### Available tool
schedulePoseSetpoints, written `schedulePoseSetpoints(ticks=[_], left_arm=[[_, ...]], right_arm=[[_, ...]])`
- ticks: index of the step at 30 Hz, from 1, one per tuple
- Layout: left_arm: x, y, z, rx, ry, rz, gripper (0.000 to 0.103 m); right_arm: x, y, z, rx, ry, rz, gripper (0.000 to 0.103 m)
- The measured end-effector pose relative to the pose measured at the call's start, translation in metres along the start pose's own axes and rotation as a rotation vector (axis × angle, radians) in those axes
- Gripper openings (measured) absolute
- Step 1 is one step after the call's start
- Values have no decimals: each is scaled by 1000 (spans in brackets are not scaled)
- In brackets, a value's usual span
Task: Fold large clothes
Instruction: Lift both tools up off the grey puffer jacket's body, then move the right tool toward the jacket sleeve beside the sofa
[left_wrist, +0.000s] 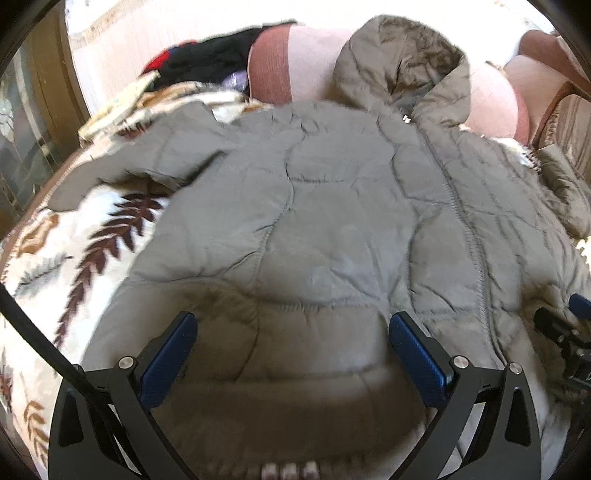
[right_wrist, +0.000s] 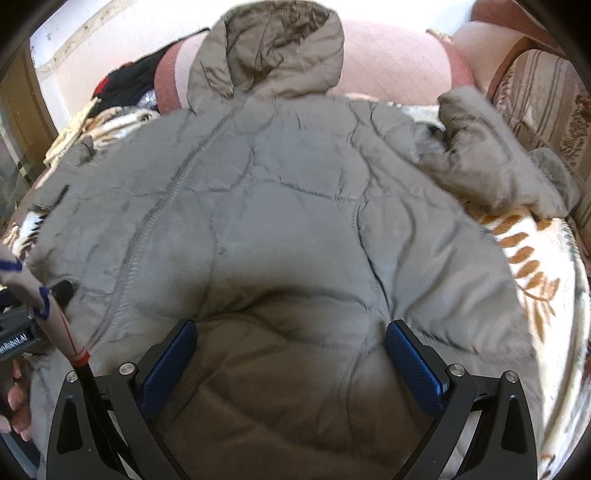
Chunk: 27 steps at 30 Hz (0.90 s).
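Observation:
A grey-olive quilted hooded jacket (left_wrist: 332, 206) lies spread front-up on a leaf-patterned blanket (left_wrist: 74, 258), zipper closed, hood (left_wrist: 406, 66) at the far end, one sleeve (left_wrist: 147, 158) stretched left. In the right wrist view the jacket (right_wrist: 277, 206) fills the frame, its other sleeve (right_wrist: 495, 162) bunched at the right. My left gripper (left_wrist: 291, 332) is open just above the jacket's near hem, blue pads wide apart. My right gripper (right_wrist: 288, 339) is open above the hem too, nothing between the pads. The right gripper's body shows at the edge of the left wrist view (left_wrist: 565, 332).
Pink cushions (left_wrist: 317, 55) lie behind the hood. A dark pile of clothes (left_wrist: 207, 55) sits at the back left. A striped upholstered armrest (right_wrist: 543, 88) stands at the right. A wooden cabinet (left_wrist: 44, 103) stands at the left.

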<state>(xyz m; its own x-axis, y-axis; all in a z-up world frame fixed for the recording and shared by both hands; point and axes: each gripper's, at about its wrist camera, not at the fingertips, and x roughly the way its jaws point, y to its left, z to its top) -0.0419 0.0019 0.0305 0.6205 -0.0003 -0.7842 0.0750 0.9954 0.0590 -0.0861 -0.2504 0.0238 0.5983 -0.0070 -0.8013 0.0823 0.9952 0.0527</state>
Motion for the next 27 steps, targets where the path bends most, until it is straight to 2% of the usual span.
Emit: schedulePoseSetpoints(ticks=[3,7,9,14,17,21,27], left_arm=[[-33,2,-10,-8,-71,-23,103],[-84,1,-38,-6,-162,-13,103],[-109,-1,-55,2,-188,-28,103],[-169,-18,-82,61,-267,-34,103],[-200,-20,-95,65,-293,-56,103],[-233,-21,-106,65,-333,-58,103],[-265,-20,-114,57,-392,-58,103]], right_arm=[[-43,6,-9,-32,-96,-42,103],[-123,22,-33,-85,-293,-185,103],[-158,24,-53,-57,-359,-142,103],[-199,29,-90,-10,-336,-4,103],[-219,31,-109,8,-334,48,103],[-248,34,-129,2,-360,82,103],[-277,41,-141,-26,-444,62,103]])
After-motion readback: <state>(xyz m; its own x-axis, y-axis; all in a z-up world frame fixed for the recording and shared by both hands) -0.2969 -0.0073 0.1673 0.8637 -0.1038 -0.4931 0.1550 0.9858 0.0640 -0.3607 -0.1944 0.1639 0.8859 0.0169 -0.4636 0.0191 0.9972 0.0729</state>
